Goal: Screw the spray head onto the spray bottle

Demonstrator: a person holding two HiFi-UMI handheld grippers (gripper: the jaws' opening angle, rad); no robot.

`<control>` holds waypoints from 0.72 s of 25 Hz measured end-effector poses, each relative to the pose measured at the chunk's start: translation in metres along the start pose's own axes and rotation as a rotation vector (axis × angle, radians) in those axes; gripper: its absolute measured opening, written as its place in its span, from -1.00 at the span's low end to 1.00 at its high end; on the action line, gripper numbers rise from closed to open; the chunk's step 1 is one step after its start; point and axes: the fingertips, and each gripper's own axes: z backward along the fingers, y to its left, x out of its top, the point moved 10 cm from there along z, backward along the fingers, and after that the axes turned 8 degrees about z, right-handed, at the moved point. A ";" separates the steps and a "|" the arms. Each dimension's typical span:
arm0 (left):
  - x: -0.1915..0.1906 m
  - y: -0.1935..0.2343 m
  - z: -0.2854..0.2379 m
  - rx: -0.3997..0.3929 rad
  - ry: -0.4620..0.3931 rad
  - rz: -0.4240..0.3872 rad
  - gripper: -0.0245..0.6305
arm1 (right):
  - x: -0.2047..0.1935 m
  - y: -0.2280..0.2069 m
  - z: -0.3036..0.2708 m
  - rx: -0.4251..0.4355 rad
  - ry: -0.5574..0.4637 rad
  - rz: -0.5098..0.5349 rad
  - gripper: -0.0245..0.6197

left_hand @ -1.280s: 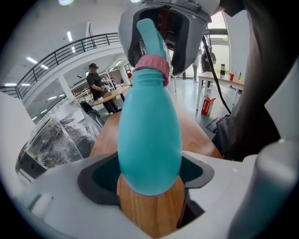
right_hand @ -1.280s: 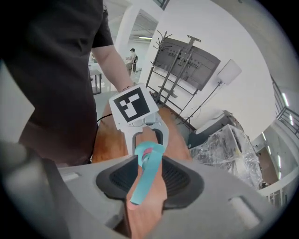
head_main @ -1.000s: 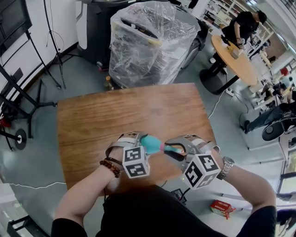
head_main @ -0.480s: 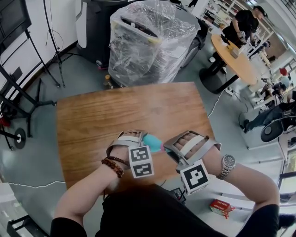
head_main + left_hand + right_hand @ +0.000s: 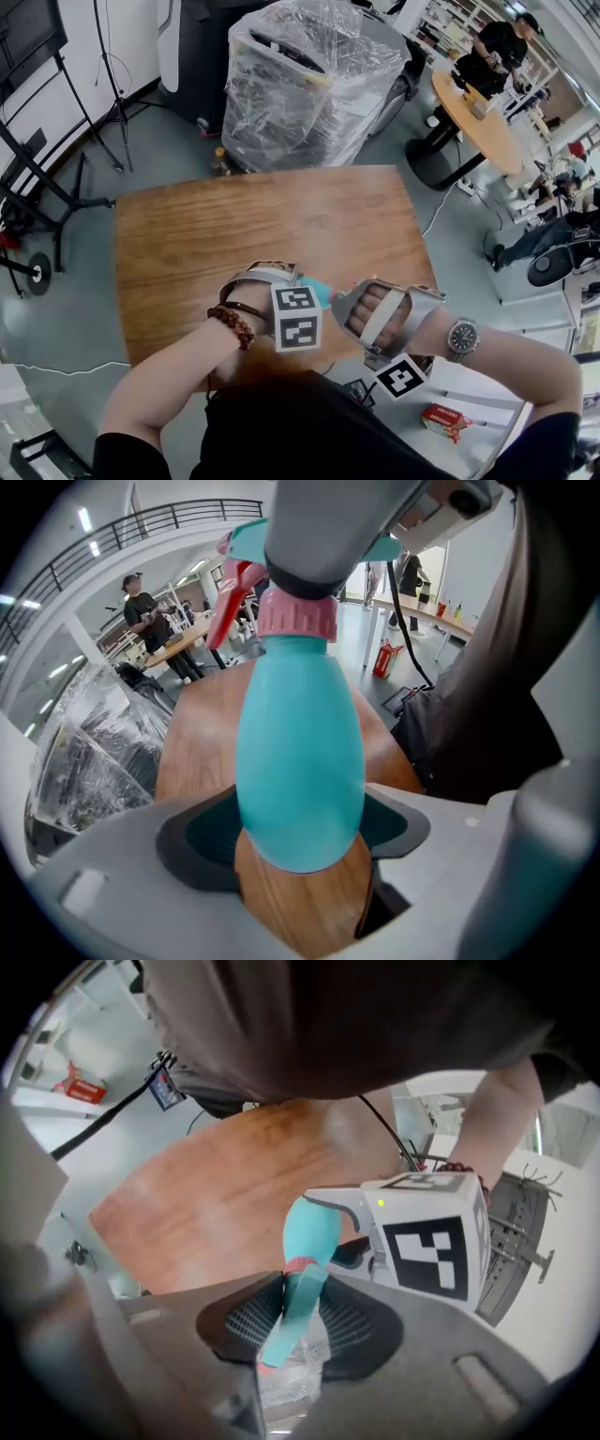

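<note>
The teal spray bottle (image 5: 300, 761) is up off the wooden table (image 5: 234, 225), caught by its rounded base between the pads of the left gripper (image 5: 300, 844), whose jaws stand wide and press on its sides. Its plastic is opaque, so I cannot tell what is inside. The spray head (image 5: 302, 1302) sits at the bottle's neck, its pink collar against it, and the right gripper (image 5: 298, 1321) has its jaws closed on the head's teal top. Both grippers meet close together above the table's near edge, by the person's body. The wood runs on to the far edge; beyond it on the floor stands a plastic-wrapped load (image 5: 300, 84).
</note>
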 end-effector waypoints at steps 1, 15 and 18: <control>0.001 0.000 0.000 -0.016 0.004 -0.004 0.29 | 0.000 0.002 0.001 -0.013 0.000 0.030 -0.58; 0.006 0.002 0.002 0.254 0.067 -0.027 0.27 | -0.056 -0.021 -0.023 0.445 -0.238 -1.216 -0.57; 0.004 0.002 0.001 0.325 0.050 -0.039 0.27 | -0.081 -0.004 -0.036 0.616 -0.390 -1.809 -0.57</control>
